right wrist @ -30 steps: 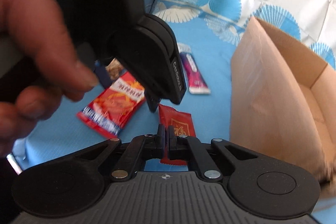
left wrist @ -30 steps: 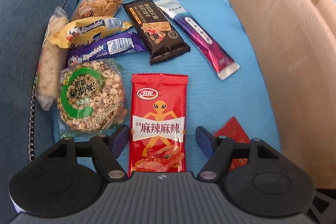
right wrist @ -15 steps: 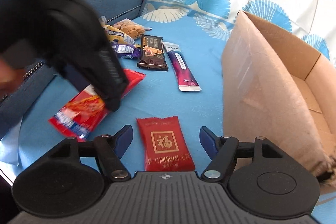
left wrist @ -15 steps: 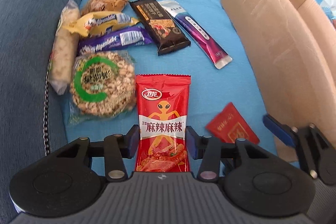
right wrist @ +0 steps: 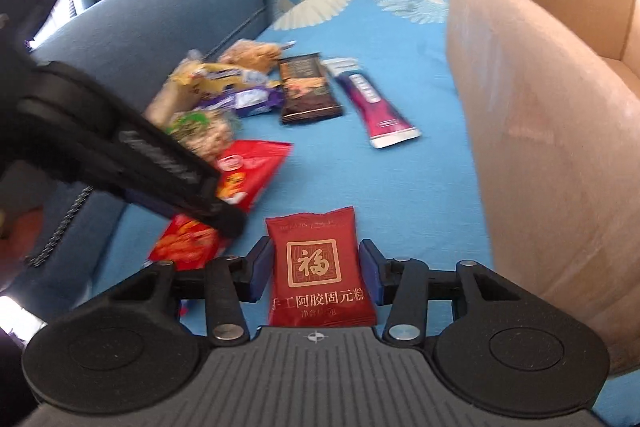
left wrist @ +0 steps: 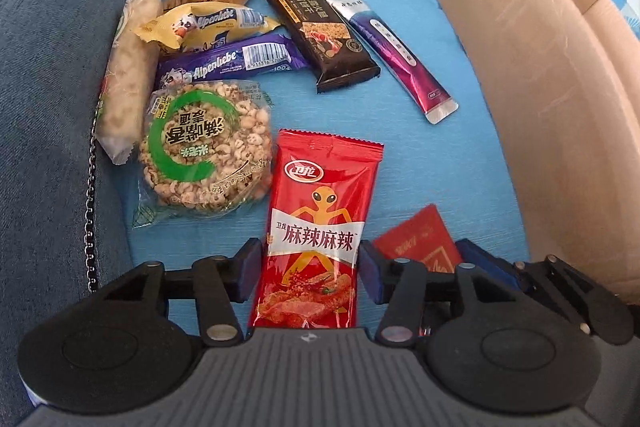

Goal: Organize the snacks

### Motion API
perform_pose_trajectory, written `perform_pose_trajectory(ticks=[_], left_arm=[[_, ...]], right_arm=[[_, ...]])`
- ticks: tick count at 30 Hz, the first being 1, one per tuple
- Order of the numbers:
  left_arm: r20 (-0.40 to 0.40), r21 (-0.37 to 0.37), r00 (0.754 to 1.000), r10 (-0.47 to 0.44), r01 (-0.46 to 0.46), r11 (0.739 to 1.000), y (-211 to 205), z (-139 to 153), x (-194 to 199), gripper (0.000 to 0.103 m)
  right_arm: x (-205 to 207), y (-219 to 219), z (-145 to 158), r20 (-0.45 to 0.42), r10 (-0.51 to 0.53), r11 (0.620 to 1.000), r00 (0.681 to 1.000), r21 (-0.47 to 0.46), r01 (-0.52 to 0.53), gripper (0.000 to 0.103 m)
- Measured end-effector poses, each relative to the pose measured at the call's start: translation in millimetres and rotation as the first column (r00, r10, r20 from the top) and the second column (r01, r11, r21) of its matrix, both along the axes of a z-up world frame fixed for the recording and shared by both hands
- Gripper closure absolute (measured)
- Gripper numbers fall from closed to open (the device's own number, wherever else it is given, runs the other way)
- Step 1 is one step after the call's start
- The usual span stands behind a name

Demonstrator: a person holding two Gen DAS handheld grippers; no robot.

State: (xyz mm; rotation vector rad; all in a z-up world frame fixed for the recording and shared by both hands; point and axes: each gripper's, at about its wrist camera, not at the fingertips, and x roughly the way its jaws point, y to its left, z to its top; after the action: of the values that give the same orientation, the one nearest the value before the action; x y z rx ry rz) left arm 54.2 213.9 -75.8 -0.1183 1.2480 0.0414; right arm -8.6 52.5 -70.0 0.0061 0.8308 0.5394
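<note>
My left gripper (left wrist: 307,269) sits low over the blue sheet (left wrist: 420,163), jaws apart, one blue pad on each side of the red spicy-strip packet (left wrist: 320,223); the pads look just beside the wrapper's edges, and I can't tell if they touch it. My right gripper (right wrist: 316,273) is the same story: jaws apart, straddling the small dark-red packet (right wrist: 318,267) with the gold square character, which lies flat on the sheet. The cardboard box (right wrist: 540,131) stands open on my right, close to that small packet. Farther out lie the purple stick sachet (left wrist: 396,51) and the dark brown bar (left wrist: 324,35), side by side. Left of them, against the sofa arm (left wrist: 60,47), are the round puffed-grain cake (left wrist: 206,151), two Alpenliebe rolls, purple (left wrist: 232,61) and yellow (left wrist: 208,25), and more bagged snacks.
</note>
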Motion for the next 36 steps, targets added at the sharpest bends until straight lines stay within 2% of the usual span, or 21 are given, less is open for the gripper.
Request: perform_pose_trajectory(ticks=[3, 5, 8, 9, 10, 11, 13, 16, 21, 24, 29, 32, 36], left_arm=[[-0.001, 0.02, 1.0, -0.015, 0.015, 1.0, -2, -2, 0, 0.043], [-0.001, 0.03, 1.0, -0.023, 0.023, 0.999, -4, -3, 0, 0.043], [-0.002, 0.056, 0.999, -0.046, 0.046, 0.997, -10, -6, 1, 0.043], [-0.002, 0.066, 0.999, -0.054, 0.054, 0.996, -11, -6, 0, 0.043], [-0.001, 0.076, 0.998, -0.062, 0.062, 0.995, -13, -6, 0, 0.043], [0.001, 0.085, 0.998, -0.067, 0.067, 0.994, -14, -6, 0, 0.045], [0.011, 0.09, 0.997, -0.072, 0.07, 0.993, -15, -4, 0, 0.051], [0.047, 0.081, 0.997, -0.064, 0.06, 0.995, -14, 3, -2, 0.053], [0.168, 0.039, 0.985, -0.044, 0.038, 0.998, -13, 26, -11, 0.053], [0.257, 0.013, 0.966, -0.012, 0.008, 1.0, -8, 42, -19, 0.053], [0.403, -0.026, 0.914, 0.044, -0.036, 0.999, -2, 72, -31, 0.053], [0.463, -0.039, 0.883, 0.075, -0.064, 0.997, 2, 86, -38, 0.053], [0.514, -0.082, 0.848, 0.129, -0.101, 0.991, 3, 104, -46, 0.053]], right_arm=[[-3, 6, 2, 0.008, 0.017, 0.999, 1.0, -0.043, -0.016, 0.05], [-4, 9, 0, 0.015, 0.016, 0.996, 1.0, -0.083, -0.015, 0.036], [-6, 12, -1, 0.033, 0.031, 0.992, 0.999, -0.121, -0.027, 0.035], [-7, 12, -2, 0.035, 0.035, 0.992, 0.999, -0.124, -0.03, 0.036], [-8, 12, -2, 0.039, 0.038, 0.992, 0.999, -0.124, -0.033, 0.042], [-9, 11, -2, 0.047, 0.041, 0.991, 0.998, -0.126, -0.035, 0.054], [-9, 9, -1, 0.051, 0.039, 0.993, 0.998, -0.114, -0.033, 0.057], [-9, 2, 3, 0.048, 0.018, 0.998, 0.999, -0.06, -0.015, 0.059], [-21, -4, 18, 0.141, 0.031, 1.0, 0.989, -0.002, -0.031, 0.059], [-30, -6, 30, 0.205, 0.038, 0.999, 0.978, 0.016, -0.042, 0.059], [-46, -20, 50, 0.276, 0.035, 0.998, 0.961, 0.047, -0.049, 0.059], [-51, -31, 66, 0.312, 0.017, 0.997, 0.95, 0.07, -0.041, 0.059], [-47, -53, 104, 0.353, -0.048, 0.99, 0.934, 0.138, -0.001, 0.059]])
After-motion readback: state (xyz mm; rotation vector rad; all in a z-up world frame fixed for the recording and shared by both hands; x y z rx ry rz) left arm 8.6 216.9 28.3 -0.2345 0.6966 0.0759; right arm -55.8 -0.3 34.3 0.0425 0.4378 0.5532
